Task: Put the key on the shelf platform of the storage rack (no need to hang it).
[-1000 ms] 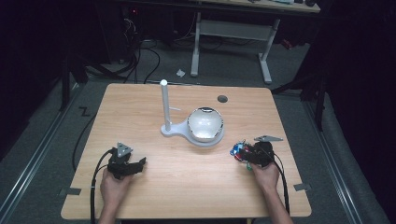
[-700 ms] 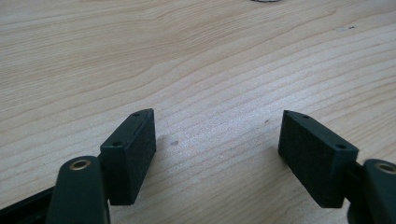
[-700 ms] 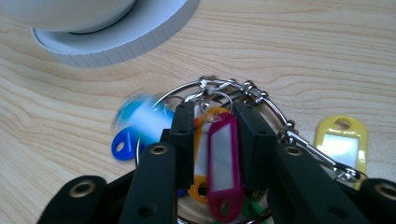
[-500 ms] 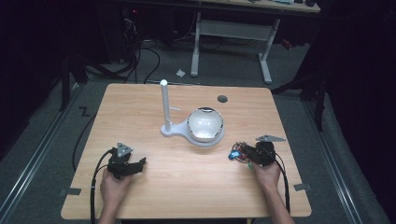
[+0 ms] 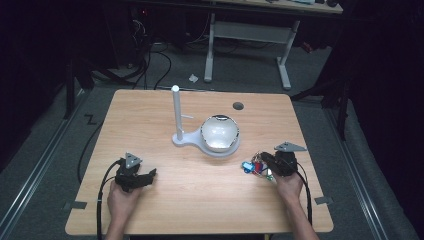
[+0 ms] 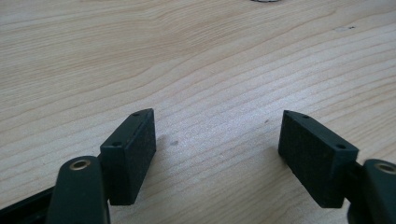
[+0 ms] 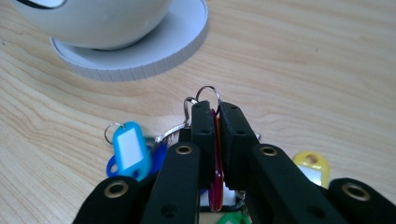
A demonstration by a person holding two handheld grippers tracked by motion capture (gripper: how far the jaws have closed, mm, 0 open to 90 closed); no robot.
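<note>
Right gripper [image 7: 215, 116] clamped tight on a red tag within the key tag bunch [image 5: 254, 167], near the table's [image 5: 200, 200] right edge, just in front of the white bowl stand [image 5: 220, 135]. Left gripper [image 6: 217, 140] wide apart, gripping nothing, low over bare wood near the front-left corner.
</note>
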